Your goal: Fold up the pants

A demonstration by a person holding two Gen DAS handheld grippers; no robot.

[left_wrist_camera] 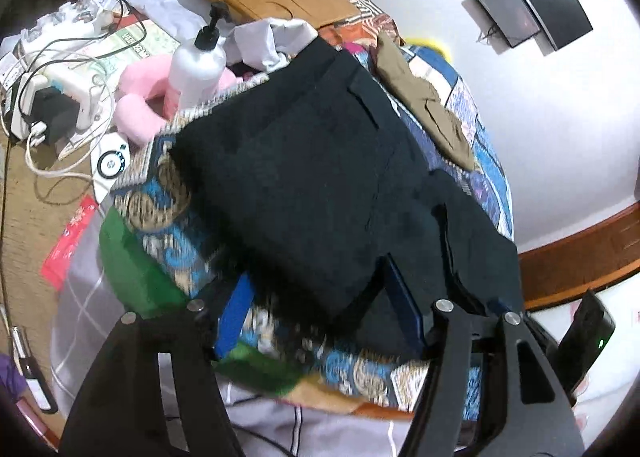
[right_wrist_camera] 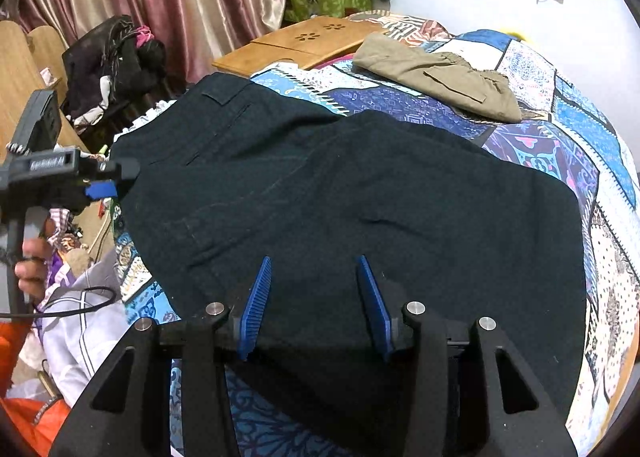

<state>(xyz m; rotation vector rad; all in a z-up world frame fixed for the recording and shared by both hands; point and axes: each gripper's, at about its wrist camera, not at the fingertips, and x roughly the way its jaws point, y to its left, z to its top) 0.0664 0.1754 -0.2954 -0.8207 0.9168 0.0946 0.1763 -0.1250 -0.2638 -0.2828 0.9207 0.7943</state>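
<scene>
Black pants [right_wrist_camera: 352, 193] lie folded on a patchwork quilt [right_wrist_camera: 552, 125]; in the left wrist view the pants [left_wrist_camera: 304, 161] fill the middle. My left gripper [left_wrist_camera: 320, 289] is open, its blue fingers [left_wrist_camera: 236, 313] at the near edge of the cloth, with cloth lying between them. It also shows at the far left of the right wrist view [right_wrist_camera: 100, 185]. My right gripper [right_wrist_camera: 314, 297] is open just above the pants' near part, blue fingers [right_wrist_camera: 256, 305] apart and holding nothing.
Folded khaki pants [right_wrist_camera: 436, 77] lie at the back of the quilt. A wooden lap tray [right_wrist_camera: 296, 41] sits behind. On the left are a white pump bottle [left_wrist_camera: 196, 65], a pink plush [left_wrist_camera: 140, 105], chargers and cables [left_wrist_camera: 48, 97].
</scene>
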